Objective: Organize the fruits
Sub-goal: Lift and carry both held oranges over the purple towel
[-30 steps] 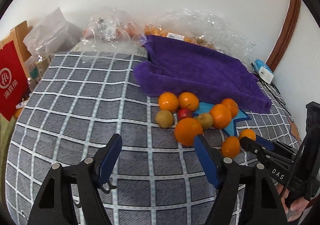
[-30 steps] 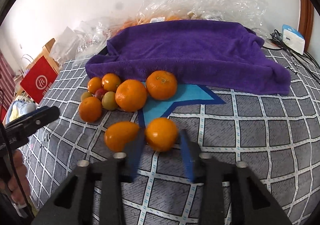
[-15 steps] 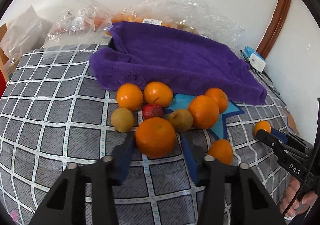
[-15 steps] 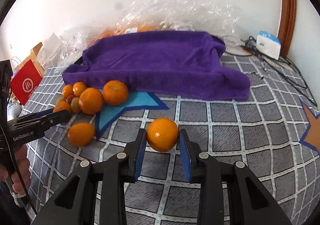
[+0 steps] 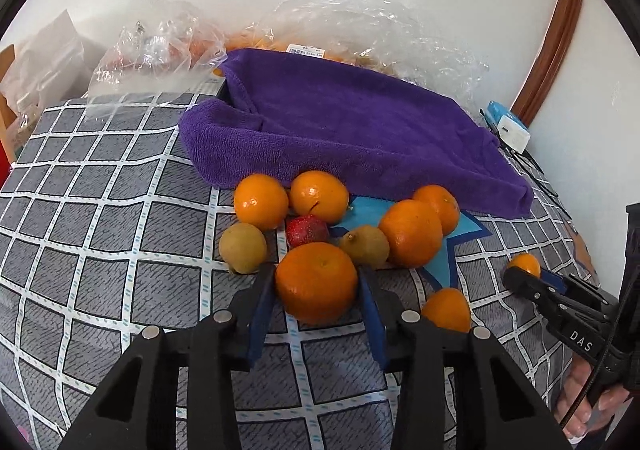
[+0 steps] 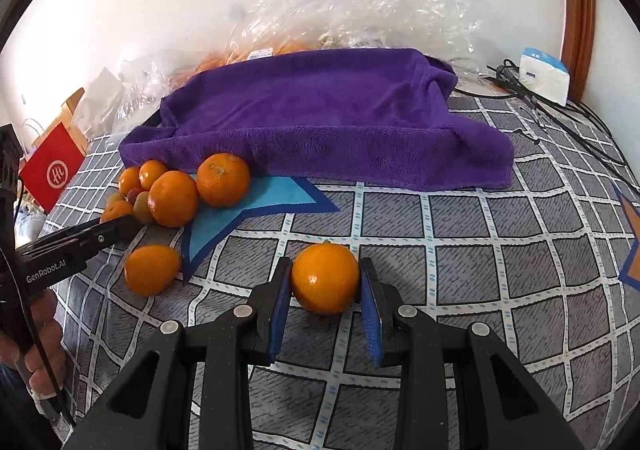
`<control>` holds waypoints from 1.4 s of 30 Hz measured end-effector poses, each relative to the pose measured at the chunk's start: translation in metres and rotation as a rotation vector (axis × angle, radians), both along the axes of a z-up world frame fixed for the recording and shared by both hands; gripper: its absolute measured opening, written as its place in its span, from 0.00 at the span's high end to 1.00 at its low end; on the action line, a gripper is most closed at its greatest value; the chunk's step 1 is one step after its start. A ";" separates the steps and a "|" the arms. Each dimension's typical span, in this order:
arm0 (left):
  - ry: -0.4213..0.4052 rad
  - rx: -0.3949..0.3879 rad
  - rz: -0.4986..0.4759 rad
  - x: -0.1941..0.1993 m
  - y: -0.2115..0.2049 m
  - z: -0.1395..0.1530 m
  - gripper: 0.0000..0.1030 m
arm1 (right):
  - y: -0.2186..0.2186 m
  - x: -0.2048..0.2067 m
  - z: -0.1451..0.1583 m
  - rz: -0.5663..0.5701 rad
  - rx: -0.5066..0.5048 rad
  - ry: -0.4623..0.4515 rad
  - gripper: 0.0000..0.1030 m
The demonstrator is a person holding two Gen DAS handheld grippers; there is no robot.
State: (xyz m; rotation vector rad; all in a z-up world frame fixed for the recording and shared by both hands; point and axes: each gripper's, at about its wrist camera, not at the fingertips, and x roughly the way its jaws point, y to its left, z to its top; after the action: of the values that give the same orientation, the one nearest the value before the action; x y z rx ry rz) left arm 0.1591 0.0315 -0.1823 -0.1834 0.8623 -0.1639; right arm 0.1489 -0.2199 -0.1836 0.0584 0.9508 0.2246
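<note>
Since half a second ago the left gripper (image 5: 316, 302) has slid forward, so its blue pads now bracket the large orange (image 5: 316, 282) at the near edge of the fruit pile (image 5: 340, 226) on the checked bedspread (image 5: 120, 217); whether they press it I cannot tell. Further right, the right gripper (image 6: 325, 300) has lowered its small orange (image 6: 325, 278) to the cover, well apart from the pile, its jaws loosely around it with a gap showing. Sorting is mid-way, I judge: next, squeeze on the left, back away on the right
</note>
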 end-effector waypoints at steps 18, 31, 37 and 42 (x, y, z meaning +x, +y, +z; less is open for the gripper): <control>-0.113 -0.038 0.042 -0.016 0.005 0.014 0.64 | -0.006 -0.009 0.007 0.038 0.075 -0.044 0.69; -0.126 -0.078 0.087 -0.019 0.017 0.039 0.64 | -0.020 0.007 0.044 -0.027 0.043 -0.048 0.69; -0.162 -0.067 0.100 0.001 0.029 0.084 0.64 | -0.027 0.043 0.093 -0.048 0.029 -0.120 0.69; -0.223 0.016 0.108 0.038 0.030 0.124 0.64 | -0.021 0.088 0.132 -0.050 0.030 -0.202 0.69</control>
State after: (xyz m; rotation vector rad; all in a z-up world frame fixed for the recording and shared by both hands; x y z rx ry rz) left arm 0.1971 0.0615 -0.0585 -0.1927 0.6304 -0.0751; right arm 0.2365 -0.2413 -0.0514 0.0855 0.7437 0.1943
